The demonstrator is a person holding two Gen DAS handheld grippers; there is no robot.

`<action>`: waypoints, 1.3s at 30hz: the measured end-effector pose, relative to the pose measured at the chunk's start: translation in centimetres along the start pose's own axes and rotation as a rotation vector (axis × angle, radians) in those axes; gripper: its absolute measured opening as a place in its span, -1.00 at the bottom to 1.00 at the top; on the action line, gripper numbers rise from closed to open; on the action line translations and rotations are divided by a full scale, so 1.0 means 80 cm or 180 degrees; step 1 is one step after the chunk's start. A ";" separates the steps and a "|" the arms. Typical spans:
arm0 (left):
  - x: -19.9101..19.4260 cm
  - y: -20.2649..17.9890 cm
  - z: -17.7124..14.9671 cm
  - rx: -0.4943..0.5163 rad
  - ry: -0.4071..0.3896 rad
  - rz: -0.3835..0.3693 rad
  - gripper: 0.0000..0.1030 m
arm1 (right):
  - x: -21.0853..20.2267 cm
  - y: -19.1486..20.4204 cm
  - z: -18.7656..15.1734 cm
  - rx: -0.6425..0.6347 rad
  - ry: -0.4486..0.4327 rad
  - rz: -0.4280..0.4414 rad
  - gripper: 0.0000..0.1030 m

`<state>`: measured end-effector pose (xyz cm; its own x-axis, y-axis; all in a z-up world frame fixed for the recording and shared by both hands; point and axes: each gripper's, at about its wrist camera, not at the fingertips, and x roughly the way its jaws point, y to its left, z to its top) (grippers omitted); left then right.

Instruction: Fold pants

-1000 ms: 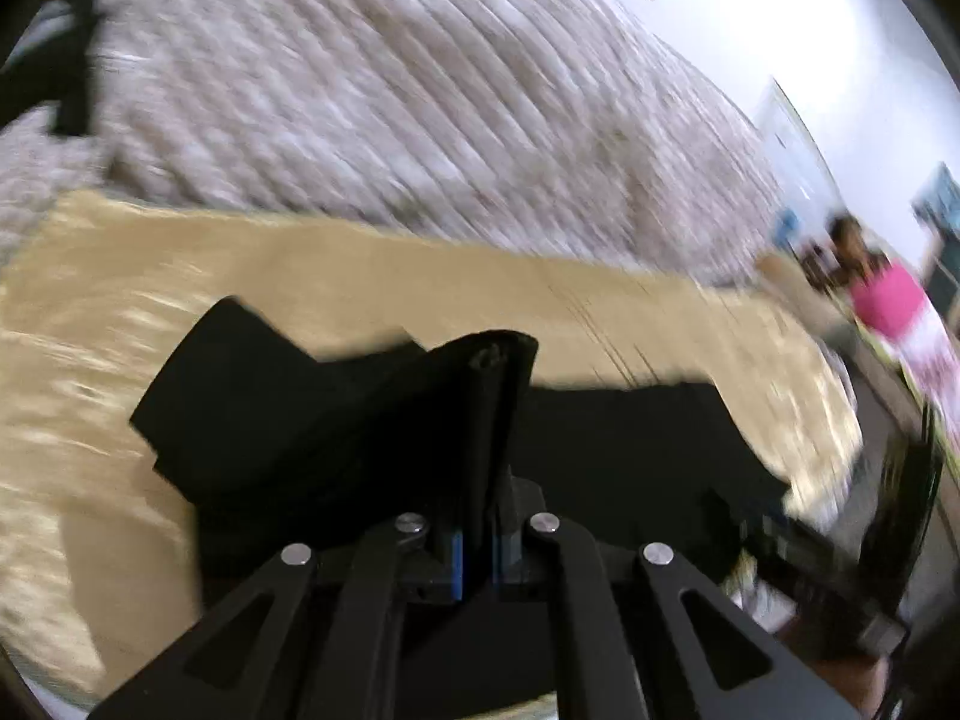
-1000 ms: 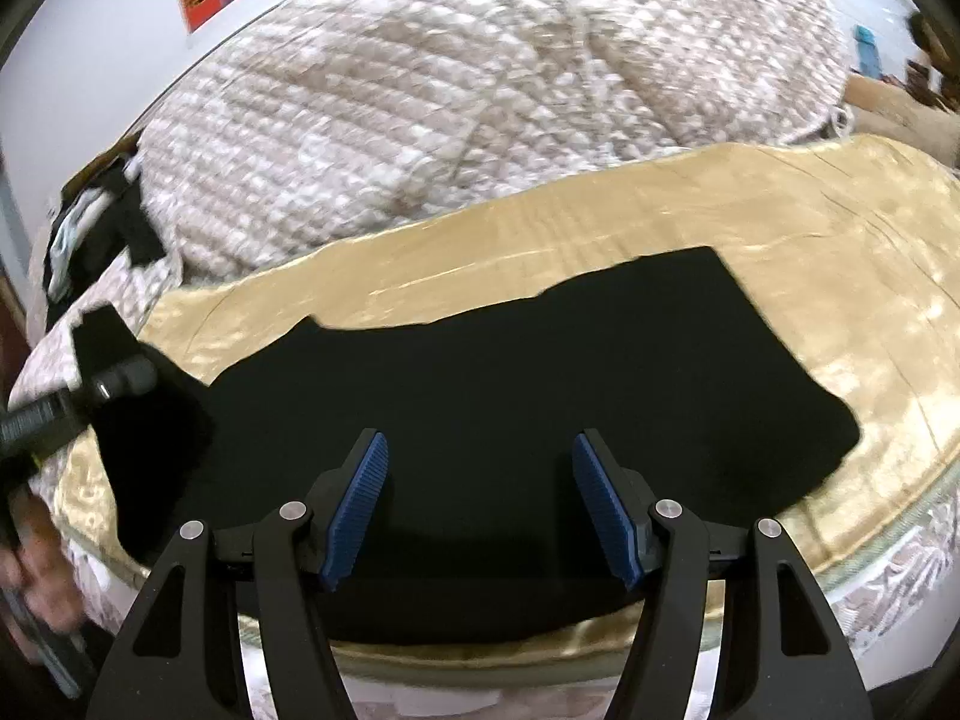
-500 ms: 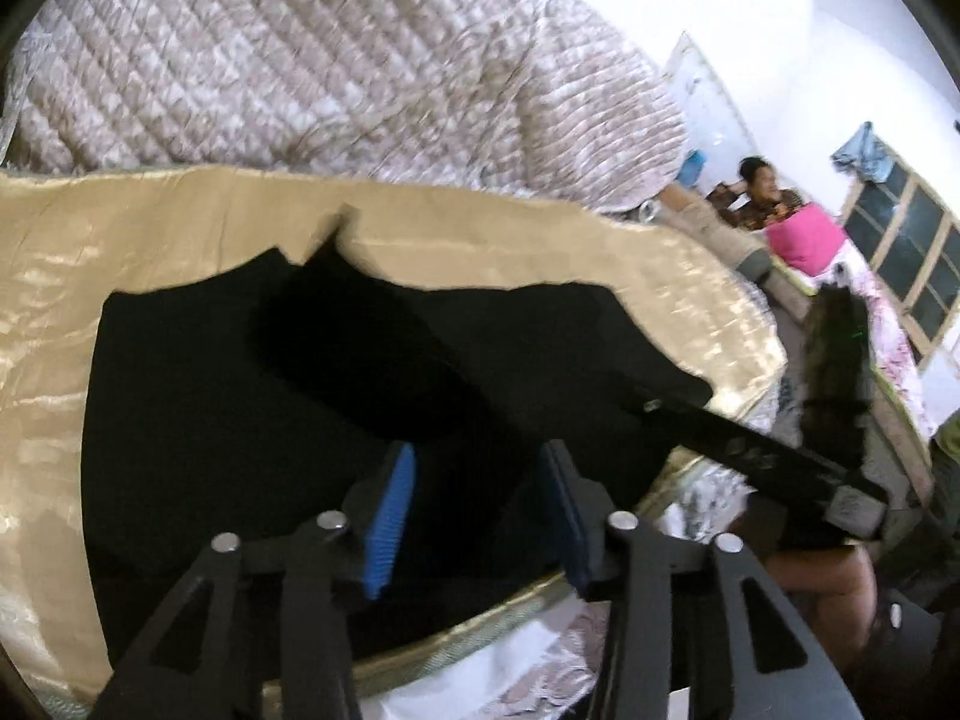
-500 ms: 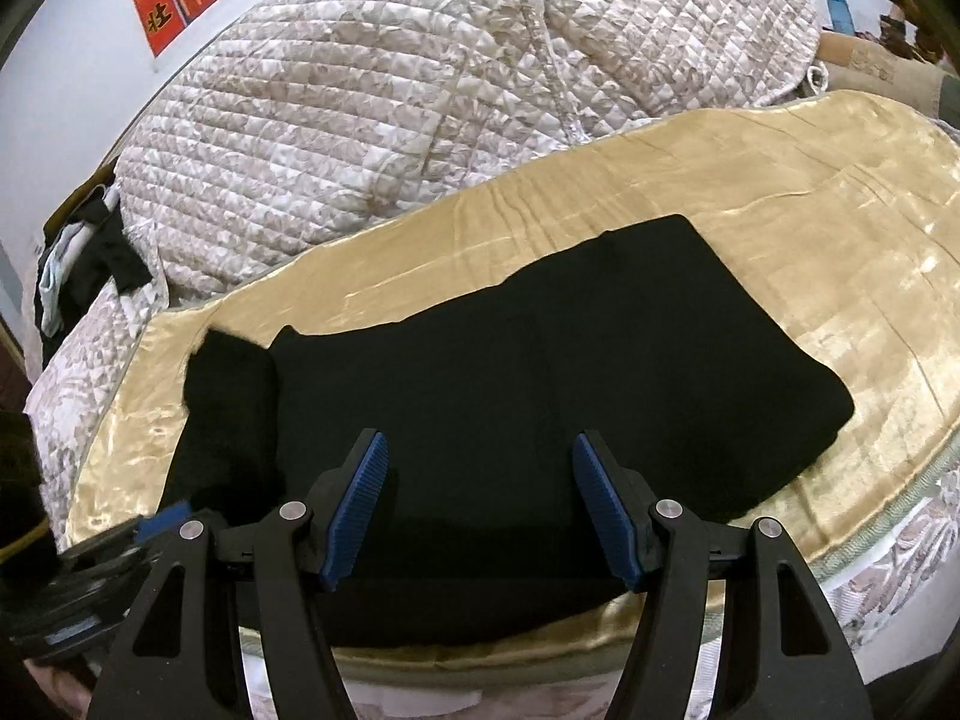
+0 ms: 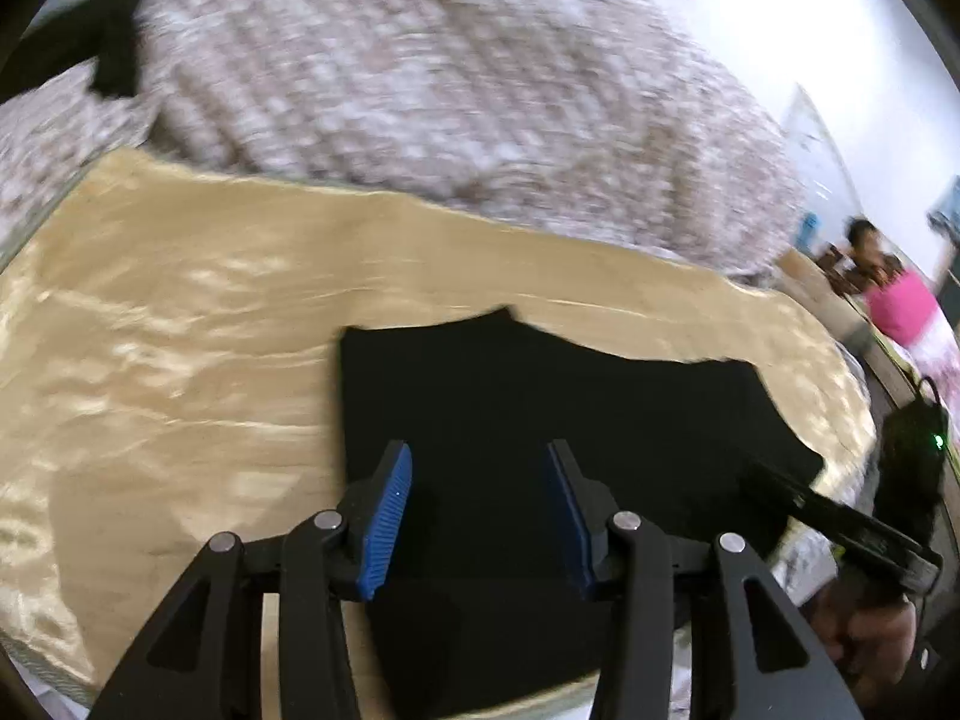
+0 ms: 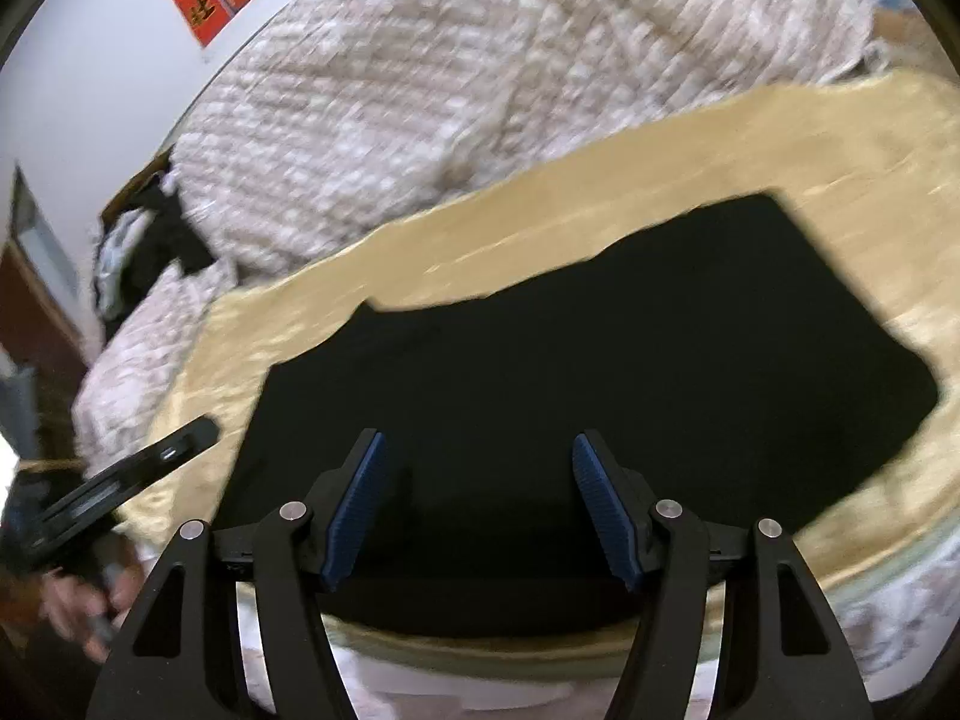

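Note:
The black pants (image 5: 540,408) lie flat, folded over, on a gold satin sheet (image 5: 180,330) near the bed's front edge. They also show in the right wrist view (image 6: 600,372). My left gripper (image 5: 477,516) is open and empty, held just above the pants' left part. My right gripper (image 6: 477,504) is open and empty over the pants' near edge. The left gripper's body (image 6: 120,492) shows at the left of the right wrist view, and the right gripper's body (image 5: 840,522) at the right of the left wrist view.
A quilted pale blanket (image 5: 420,78) is heaped behind the gold sheet (image 6: 780,138). Dark and light clothes (image 6: 144,246) lie at the far left. A person in pink (image 5: 900,300) sits at the far right. The bed's edge (image 6: 540,654) runs just under the grippers.
My left gripper let go of the pants' end, which now lies folded flat over the rest. It opened wide and drew back to the left. The right gripper stayed open.

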<state>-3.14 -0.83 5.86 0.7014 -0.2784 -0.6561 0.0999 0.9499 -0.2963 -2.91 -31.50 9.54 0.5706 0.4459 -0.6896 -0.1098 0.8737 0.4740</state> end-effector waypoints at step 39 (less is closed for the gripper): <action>0.021 0.026 -0.023 -0.0174 0.0170 0.0082 -0.06 | 0.076 0.019 0.020 0.0101 0.0675 0.0487 -0.95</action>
<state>-3.05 0.43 2.85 0.6645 -0.2626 -0.6996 0.0426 0.9480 -0.3154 1.70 -27.77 6.97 0.3656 0.6062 -0.7063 -0.1542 0.7878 0.5963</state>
